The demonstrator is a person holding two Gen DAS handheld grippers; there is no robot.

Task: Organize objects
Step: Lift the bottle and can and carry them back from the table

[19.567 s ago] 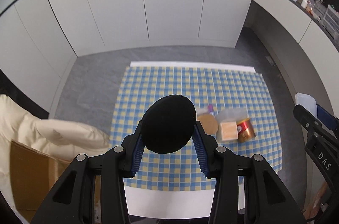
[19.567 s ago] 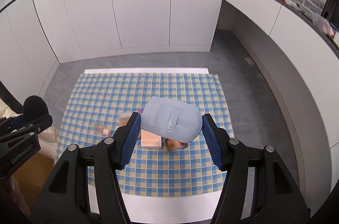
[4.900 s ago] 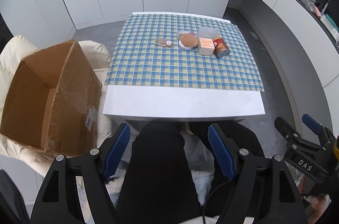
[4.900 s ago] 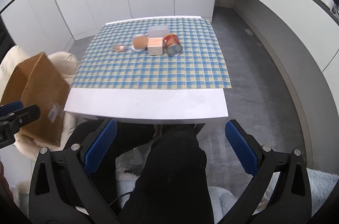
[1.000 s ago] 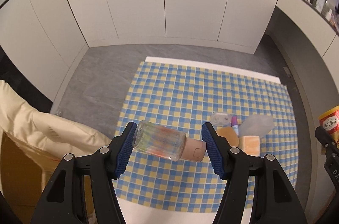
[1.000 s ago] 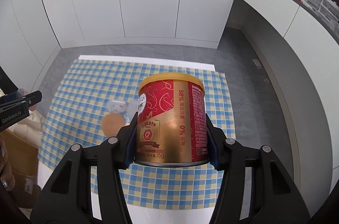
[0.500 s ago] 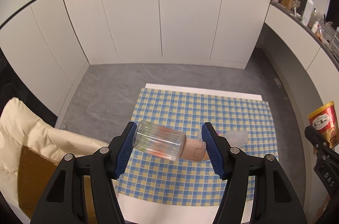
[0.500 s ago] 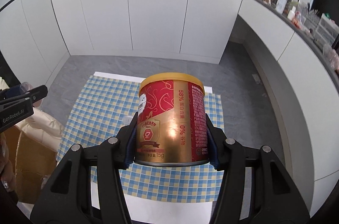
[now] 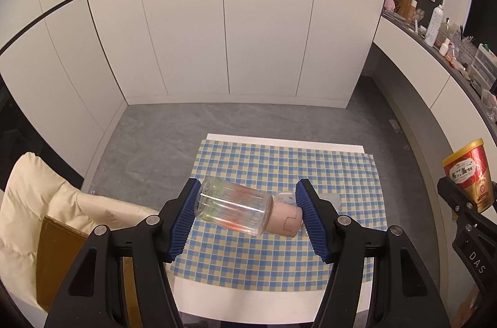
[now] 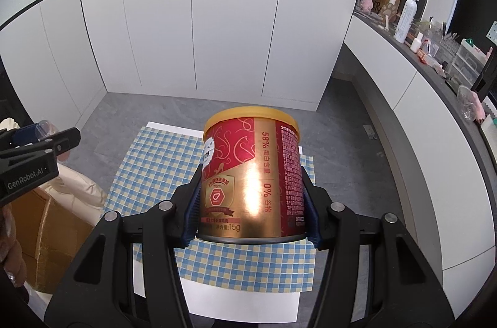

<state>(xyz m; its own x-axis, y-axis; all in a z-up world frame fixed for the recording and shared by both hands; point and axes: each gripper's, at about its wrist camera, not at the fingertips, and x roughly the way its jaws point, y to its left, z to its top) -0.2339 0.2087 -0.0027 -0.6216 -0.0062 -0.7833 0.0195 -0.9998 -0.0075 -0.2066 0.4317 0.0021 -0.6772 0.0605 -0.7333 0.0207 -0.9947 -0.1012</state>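
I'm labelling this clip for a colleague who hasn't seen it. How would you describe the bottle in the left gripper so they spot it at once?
Above the blue-and-yellow checked tablecloth, find the left gripper with its blue-padded fingers. Clamped crosswise between them lies a clear glass bottle with a pale pink cap. Unlike the upright red-and-gold can in the right gripper, it is see-through and held on its side.

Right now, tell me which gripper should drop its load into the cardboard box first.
Left, probably. The left gripper, holding the clear bottle, is nearer the cardboard box; the right gripper, holding the can, is farther away.
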